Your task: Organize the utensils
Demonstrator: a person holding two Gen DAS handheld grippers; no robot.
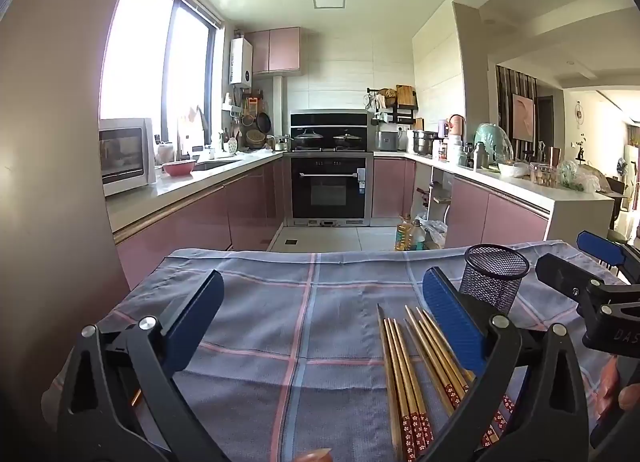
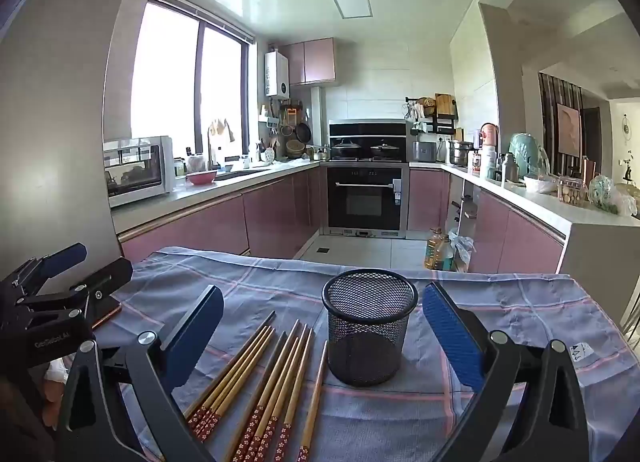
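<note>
Chopsticks [image 2: 264,386] lie loose on the cloth [image 2: 500,310] covering the surface, lower centre of the right view, just left of the upright mesh cup [image 2: 369,332]. Left gripper [image 1: 320,318] and right gripper [image 2: 322,326] both show jaws wide apart, holding nothing.

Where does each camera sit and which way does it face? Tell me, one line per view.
Left wrist: on the left tool, open, looking across the checked cloth toward the kitchen; chopsticks lie right of centre; the right tool shows at the right edge.
Right wrist: on the right tool, open, facing the mesh cup; the left tool shows at left.
Shared: cloth, chopsticks, mesh cup, oven.
</note>
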